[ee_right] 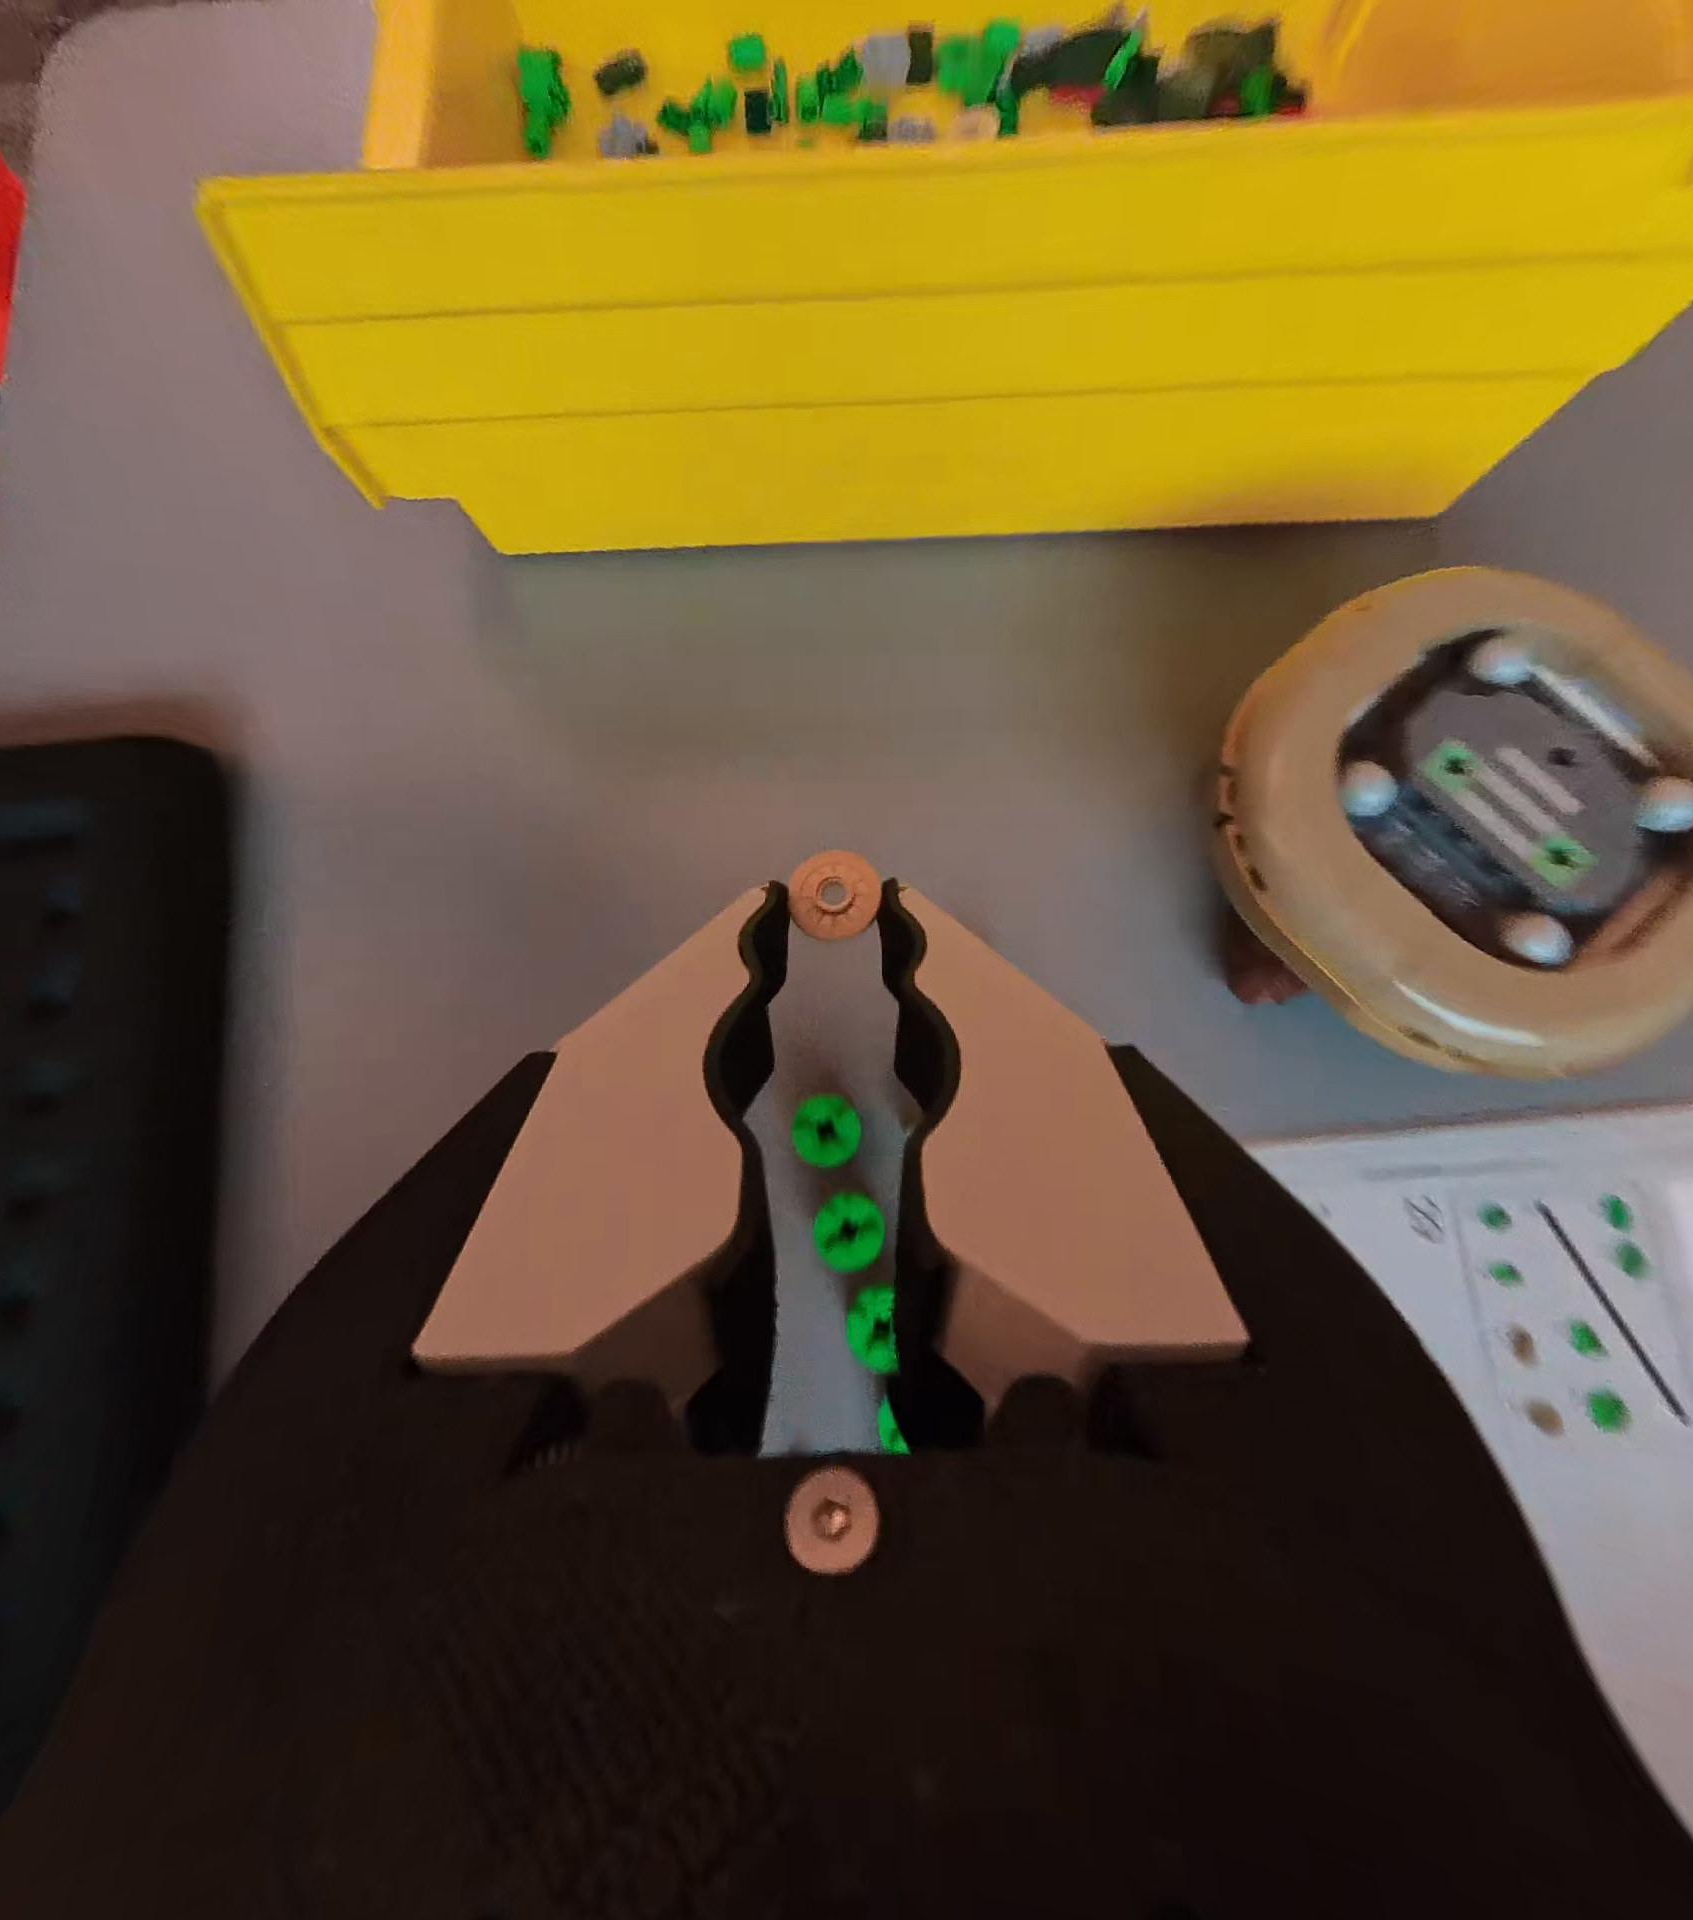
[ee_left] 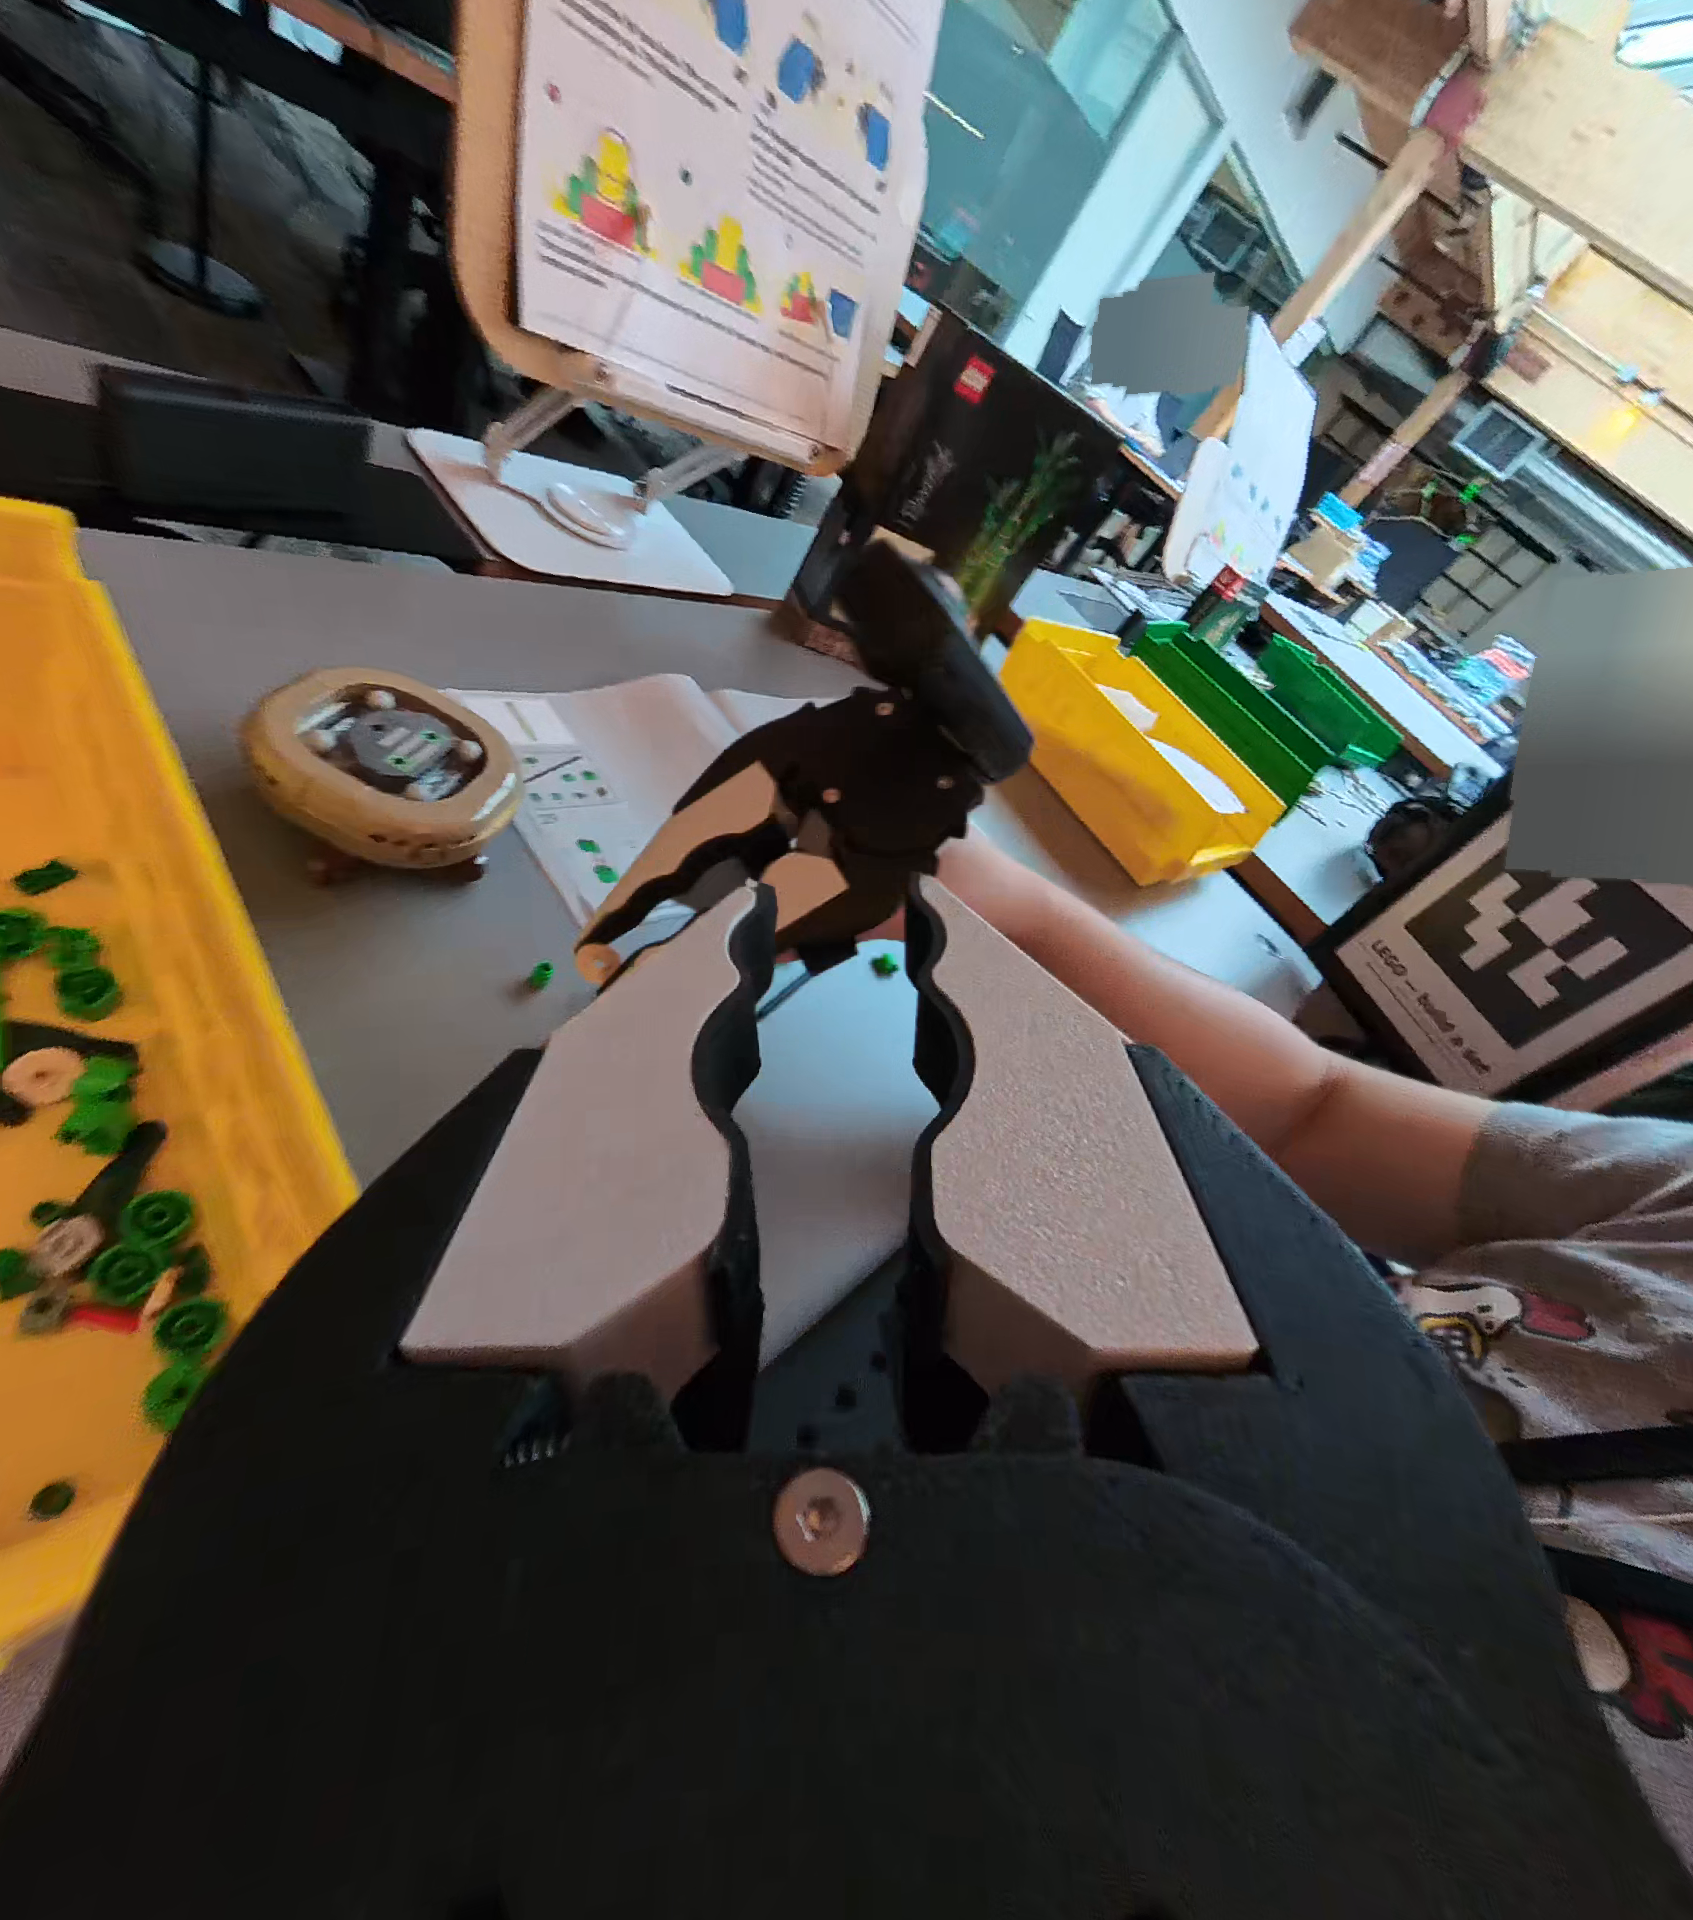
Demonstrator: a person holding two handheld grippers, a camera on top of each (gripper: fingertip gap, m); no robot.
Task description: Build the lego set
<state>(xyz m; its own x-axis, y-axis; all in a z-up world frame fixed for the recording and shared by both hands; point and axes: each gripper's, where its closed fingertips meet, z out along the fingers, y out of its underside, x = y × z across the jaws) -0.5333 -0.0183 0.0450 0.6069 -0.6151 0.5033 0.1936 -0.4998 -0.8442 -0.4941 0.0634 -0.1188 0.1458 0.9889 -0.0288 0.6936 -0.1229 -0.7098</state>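
Two views cover this moment, taken in turn.

Left wrist view: the left gripper (ee_left: 837, 940) hangs above the grey worktop (ee_left: 385, 935) with its jaws spread and nothing between them. The fingers are matte grey blocks lined with black, wavy-edged pads. Beyond them the right gripper (ee_left: 603, 951) points down at the worktop, a tan round piece (ee_left: 596, 961) at its tip. A yellow bin (ee_left: 146, 831) of loose green, black and tan parts sits along the left edge. A rounded tan pot base (ee_left: 383, 767) stands further back, beside an open instruction booklet (ee_left: 603, 758). Two small green pieces lie on the bare surface near the jaws.

Right wrist view: the right gripper (ee_right: 834, 896) pinches the tan round piece (ee_right: 831, 897) by its rim at the very tips of the jaws. The piece is a flat smooth disc with a centre hole. Below, a row of green round studs (ee_right: 826, 1130) lies on the worktop between the fingers. The pot base (ee_right: 1496, 821) stands to the right, its dark studded core ringed by a glossy tan wall.

Procedure: the step appears to be carrying the tan piece to its mounting point. The tip grip is shallow, so keep pressure steady, keep the disc level, and lower it squarely before pressing. Brace the receiving part with the left gripper.
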